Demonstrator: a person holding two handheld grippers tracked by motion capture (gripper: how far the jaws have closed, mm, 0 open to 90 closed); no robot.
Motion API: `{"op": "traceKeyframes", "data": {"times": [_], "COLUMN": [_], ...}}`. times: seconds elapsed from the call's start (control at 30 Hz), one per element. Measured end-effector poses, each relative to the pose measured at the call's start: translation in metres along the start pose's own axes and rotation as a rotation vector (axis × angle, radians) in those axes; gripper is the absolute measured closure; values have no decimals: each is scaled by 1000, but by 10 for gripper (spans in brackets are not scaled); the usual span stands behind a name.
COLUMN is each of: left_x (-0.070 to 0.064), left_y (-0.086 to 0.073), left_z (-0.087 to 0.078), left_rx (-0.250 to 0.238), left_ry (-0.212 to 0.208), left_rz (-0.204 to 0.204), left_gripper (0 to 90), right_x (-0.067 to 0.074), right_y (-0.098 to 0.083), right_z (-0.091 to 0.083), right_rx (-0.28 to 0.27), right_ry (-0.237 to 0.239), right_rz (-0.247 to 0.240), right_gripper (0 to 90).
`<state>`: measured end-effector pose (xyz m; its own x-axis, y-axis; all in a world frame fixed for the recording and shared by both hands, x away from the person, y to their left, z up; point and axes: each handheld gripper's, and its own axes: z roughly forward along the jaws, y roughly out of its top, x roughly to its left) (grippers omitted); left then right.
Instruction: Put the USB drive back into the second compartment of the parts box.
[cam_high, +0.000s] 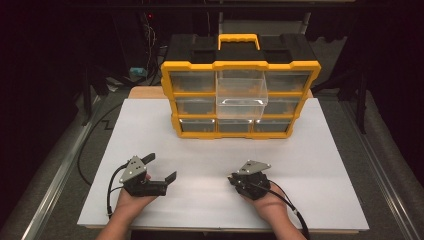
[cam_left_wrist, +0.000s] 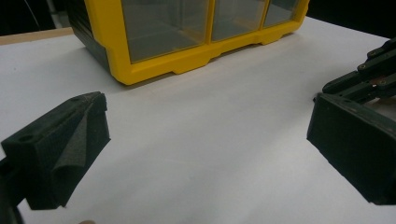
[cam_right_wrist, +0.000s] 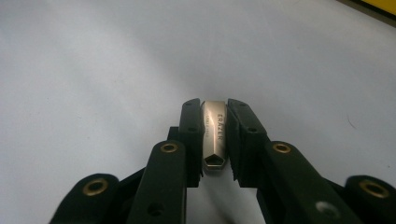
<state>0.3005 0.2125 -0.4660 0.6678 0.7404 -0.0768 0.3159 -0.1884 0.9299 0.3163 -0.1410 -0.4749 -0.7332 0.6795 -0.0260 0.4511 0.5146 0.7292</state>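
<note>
While my right gripper (cam_right_wrist: 214, 140) clamps the eraser (cam_right_wrist: 215, 135) flat between its pads for carrying toward the pulled-out drawer (cam_high: 241, 97), my left gripper (cam_left_wrist: 205, 154) waits, jaws apart and empty

Eraser (cam_right_wrist: 215, 135) btwn right tongs (cam_right_wrist: 215, 112), on table (cam_right_wrist: 93, 70).

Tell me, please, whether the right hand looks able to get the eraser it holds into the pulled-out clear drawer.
Probably yes. The right gripper is shut on the eraser, and only bare white table lies between it and the organiser. The clear drawer sticks out with its top open, though it stands well ahead.
</note>
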Motion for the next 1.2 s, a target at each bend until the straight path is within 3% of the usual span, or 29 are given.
{"op": "traceKeyframes", "data": {"times": [1.0,1.2], "left_x": [2,2], "left_y": [0,0], "left_z": [0,0], "left_rx": [1,2], "left_ry": [3,4], "left_rz": [-5,-5], "left_gripper": [0,0], "right_x": [-3,-7], "right_y": [0,1], "right_z": [-1,-9], "right_rx": [-14,-28], "right_ry": [15,10], "right_rz": [-14,-16], "right_gripper": [802,802]}}
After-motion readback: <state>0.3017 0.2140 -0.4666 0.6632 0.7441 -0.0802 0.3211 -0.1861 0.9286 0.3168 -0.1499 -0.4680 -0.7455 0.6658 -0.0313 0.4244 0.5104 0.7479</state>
